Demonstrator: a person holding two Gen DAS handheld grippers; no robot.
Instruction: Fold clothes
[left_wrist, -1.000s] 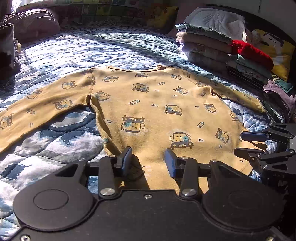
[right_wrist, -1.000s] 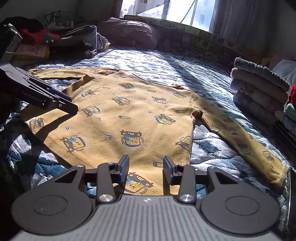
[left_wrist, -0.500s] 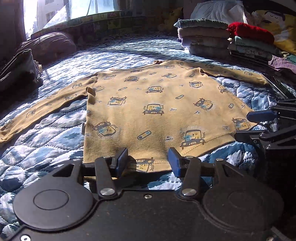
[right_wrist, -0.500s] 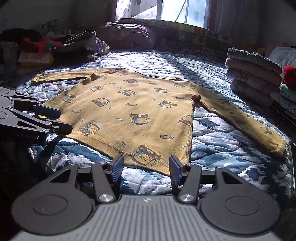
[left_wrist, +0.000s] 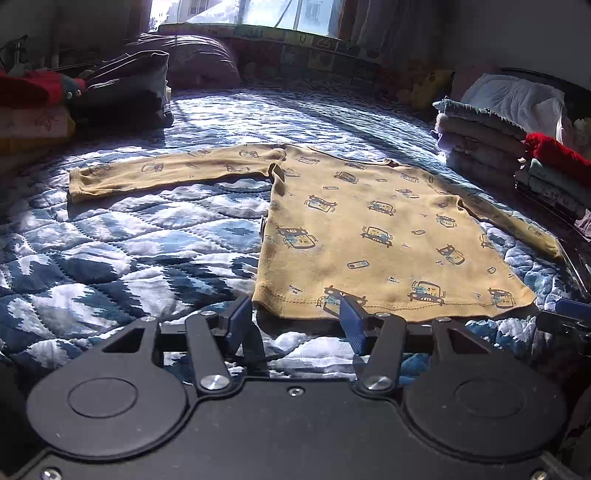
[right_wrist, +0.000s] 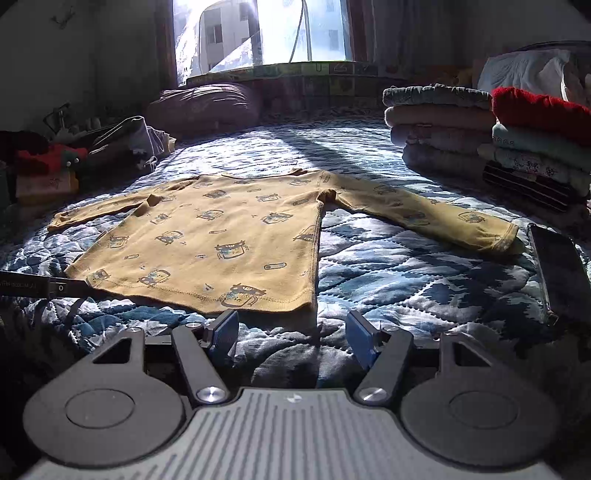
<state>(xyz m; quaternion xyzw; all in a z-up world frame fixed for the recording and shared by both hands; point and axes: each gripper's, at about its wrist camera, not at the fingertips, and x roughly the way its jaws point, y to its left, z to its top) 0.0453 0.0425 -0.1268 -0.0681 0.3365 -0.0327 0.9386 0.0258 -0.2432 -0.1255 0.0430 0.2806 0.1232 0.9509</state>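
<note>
Shirt (left_wrist: 369, 229) flat, dark slab (right_wrist: 561, 273) in right view only

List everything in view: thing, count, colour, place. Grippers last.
shirt: one, mustard yellow with small printed figures, spread flat on the quilt, both sleeves out to the sides.
quilt: one, blue and white pattern, covers the bed.
folded clothes stacks: two stacks, grey, beige, red and mint, far right of the bed.
pillow: one, dark purple, at the head of the bed under the window.
window: one, bright, behind the bed.
clothes pile: one, dark and red, far left, unfolded.
dark flat object: one, black, right bed edge; cannot tell what.
left gripper: one, black with blue pads, open, at the hem.
right gripper: one, black and grey, open, short of the hem.
</note>
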